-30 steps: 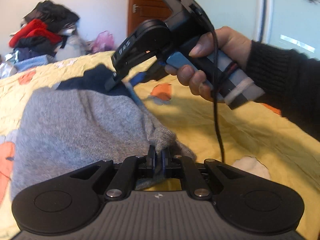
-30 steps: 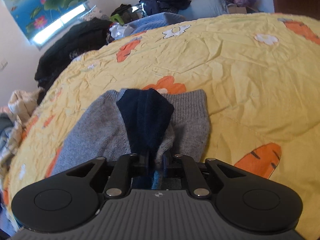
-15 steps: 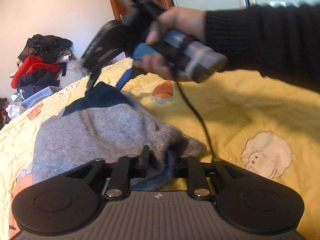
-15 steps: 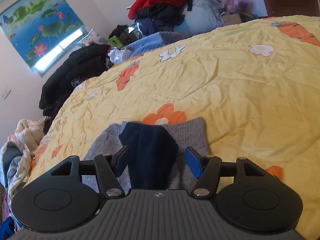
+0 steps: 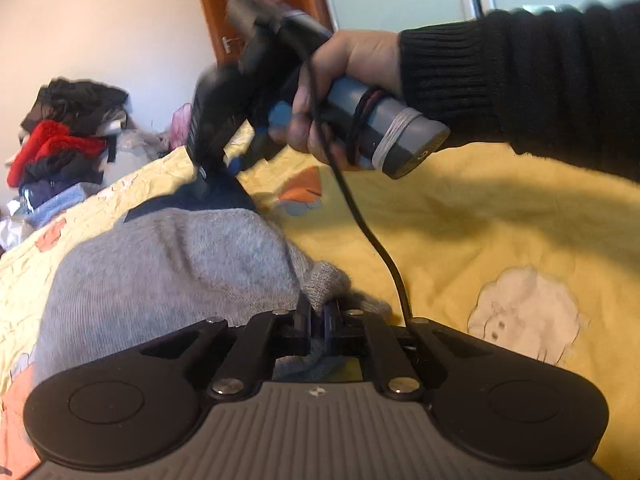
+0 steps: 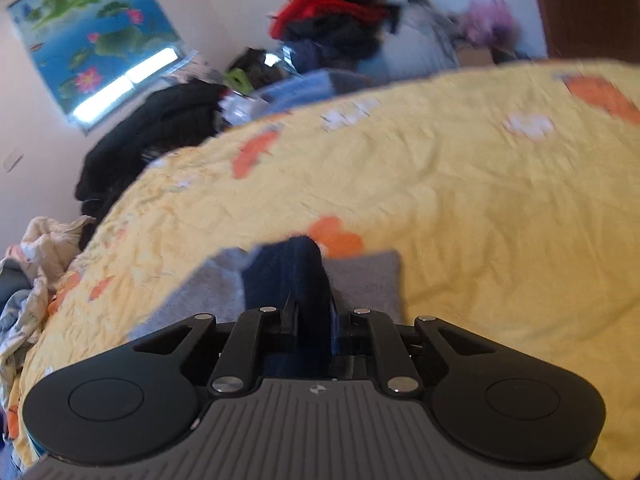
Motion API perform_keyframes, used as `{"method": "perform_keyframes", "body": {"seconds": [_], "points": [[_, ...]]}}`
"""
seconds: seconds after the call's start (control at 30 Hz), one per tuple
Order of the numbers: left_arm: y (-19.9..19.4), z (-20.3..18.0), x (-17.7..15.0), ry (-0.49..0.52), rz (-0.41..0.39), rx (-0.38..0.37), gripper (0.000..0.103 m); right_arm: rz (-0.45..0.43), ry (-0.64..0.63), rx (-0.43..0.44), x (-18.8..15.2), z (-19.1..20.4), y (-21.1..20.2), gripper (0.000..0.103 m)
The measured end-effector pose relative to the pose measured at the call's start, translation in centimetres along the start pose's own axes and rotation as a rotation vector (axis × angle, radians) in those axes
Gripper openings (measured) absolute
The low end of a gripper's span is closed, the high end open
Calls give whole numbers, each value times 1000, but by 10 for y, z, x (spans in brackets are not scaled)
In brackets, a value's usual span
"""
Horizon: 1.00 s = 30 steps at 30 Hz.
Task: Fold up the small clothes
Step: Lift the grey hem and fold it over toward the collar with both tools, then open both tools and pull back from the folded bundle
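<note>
- The small grey knitted garment with a navy-blue panel (image 5: 168,264) lies part-folded on the bed's yellow quilted cover printed with orange shapes (image 5: 500,232).
- It looks soft, light and limp, so it should sag between grips; a hem, corner or cuff looks the best hold, since the knit may stretch.
- The left gripper (image 5: 318,314) has its jaws clenched on a grey ribbed edge (image 5: 326,284) at the near side.
- The right gripper (image 6: 314,312), held in the person's hand (image 5: 352,92), has its jaws closed around the navy part (image 6: 292,268).
- Half a second ago the right jaws stood wide apart over that navy part; now they are clamped on it.
- The left grip is unchanged.
</note>
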<state>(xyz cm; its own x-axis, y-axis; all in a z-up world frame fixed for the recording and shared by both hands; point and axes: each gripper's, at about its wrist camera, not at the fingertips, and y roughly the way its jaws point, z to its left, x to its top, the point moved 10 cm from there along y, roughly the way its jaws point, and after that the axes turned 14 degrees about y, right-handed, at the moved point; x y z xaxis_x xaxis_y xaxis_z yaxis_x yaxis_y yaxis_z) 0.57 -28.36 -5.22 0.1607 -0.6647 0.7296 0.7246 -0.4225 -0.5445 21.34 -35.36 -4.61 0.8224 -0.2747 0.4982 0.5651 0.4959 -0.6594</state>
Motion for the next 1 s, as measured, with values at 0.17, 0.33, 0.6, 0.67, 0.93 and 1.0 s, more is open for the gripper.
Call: {"method": "perform_keyframes", "body": {"seconds": [0.17,0.33,0.6,0.67,0.93,1.0], "points": [[-4,6,1,31,-13,-22,7,-31,107,67,-6,-4,-1,34],[-62,27,-14,64,-115,24,8,-145,71,40,-18,9,-48,48],[-88,80,-103,88,102,238,9,-133,-39,25,-109,30,-109,48],[-88,89,-112,57,128,259,9,-131,-10,14,-122,22,-115,48],[-72,105,-108,-45,133,267,10,-33,-21,8,-161,34,-109,48],[-68,115,-106,-74,142,288,10,-23,-55,-39,-165,37,-104,19]]}}
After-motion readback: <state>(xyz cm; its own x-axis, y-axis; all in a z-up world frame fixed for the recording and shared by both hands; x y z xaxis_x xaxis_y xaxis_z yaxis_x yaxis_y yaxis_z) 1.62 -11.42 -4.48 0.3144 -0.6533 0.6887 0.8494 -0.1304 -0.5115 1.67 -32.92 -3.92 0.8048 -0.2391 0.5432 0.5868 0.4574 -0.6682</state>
